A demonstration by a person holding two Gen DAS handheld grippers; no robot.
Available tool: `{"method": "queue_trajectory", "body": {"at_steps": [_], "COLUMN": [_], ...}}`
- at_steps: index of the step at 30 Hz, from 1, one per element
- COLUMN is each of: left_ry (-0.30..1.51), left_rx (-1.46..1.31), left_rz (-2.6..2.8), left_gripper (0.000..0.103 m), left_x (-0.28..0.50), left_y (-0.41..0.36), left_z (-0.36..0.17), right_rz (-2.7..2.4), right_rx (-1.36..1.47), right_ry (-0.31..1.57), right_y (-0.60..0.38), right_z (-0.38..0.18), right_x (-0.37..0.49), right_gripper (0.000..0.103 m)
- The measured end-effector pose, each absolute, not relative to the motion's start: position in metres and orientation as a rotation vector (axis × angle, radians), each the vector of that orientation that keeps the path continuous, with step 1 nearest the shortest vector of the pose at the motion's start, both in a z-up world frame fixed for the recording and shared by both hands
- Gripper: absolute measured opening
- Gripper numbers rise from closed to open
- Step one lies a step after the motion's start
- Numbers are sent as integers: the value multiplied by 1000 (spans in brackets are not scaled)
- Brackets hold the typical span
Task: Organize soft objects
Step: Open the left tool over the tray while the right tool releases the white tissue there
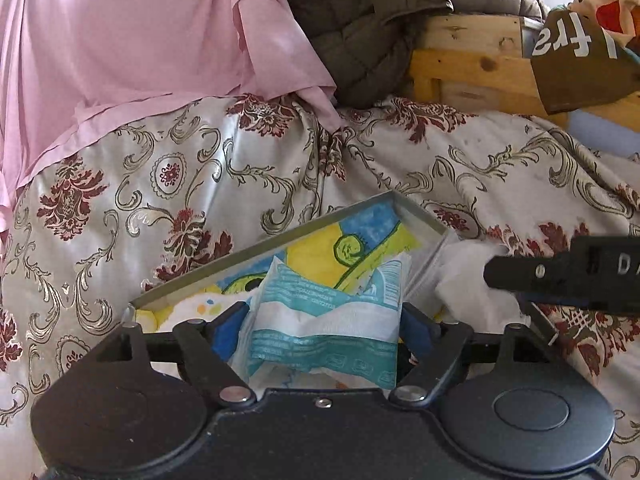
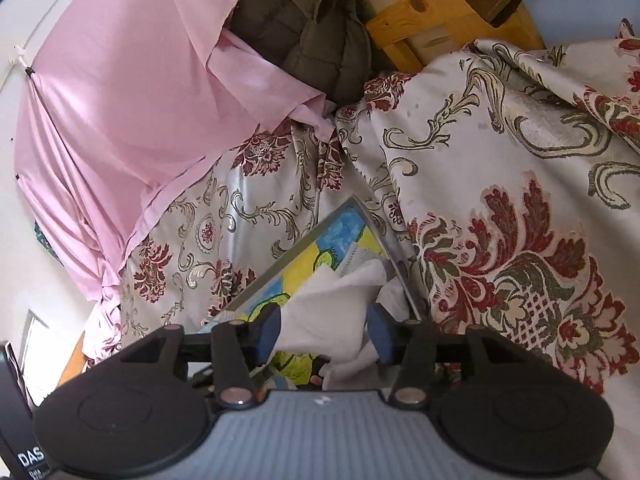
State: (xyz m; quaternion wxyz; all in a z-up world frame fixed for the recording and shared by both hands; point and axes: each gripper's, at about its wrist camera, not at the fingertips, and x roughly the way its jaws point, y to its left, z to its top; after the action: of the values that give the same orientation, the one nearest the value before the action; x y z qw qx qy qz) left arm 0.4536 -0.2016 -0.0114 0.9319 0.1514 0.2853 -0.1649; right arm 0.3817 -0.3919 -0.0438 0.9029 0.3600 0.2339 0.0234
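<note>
Over the shallow box, the left gripper pinches a crinkly packet (teal-printed); the right gripper clamps soft white cloth.

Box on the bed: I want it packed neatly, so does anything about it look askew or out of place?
Yes. The box sits tilted on the rumpled bedspread, and white cloth spills over its right wall instead of lying inside.

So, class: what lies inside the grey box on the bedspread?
Inside the box, a colourful cartoon-print cloth lines the bottom. A teal-and-white packet, held by the left gripper, lies on it. Whatever is beneath them is covered.
</note>
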Motion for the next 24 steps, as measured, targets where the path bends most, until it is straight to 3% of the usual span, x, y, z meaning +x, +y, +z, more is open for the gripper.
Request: {"method": "queue_trajectory", "body": {"at_steps": [8, 24], "left_ry": [594, 505], "left_rx": [330, 235], "left_rz": [-323, -264], "left_gripper": [93, 98], "left_x": [445, 402], "left_y": [-205, -186], "left_z": [-10, 24], "right_rz": [59, 73], "right_rx": [770, 771], "right_ry": [436, 363], "right_y": [-398, -406], "right_z": [-30, 4], "right_x": [369, 329], "right_gripper": [68, 85]}}
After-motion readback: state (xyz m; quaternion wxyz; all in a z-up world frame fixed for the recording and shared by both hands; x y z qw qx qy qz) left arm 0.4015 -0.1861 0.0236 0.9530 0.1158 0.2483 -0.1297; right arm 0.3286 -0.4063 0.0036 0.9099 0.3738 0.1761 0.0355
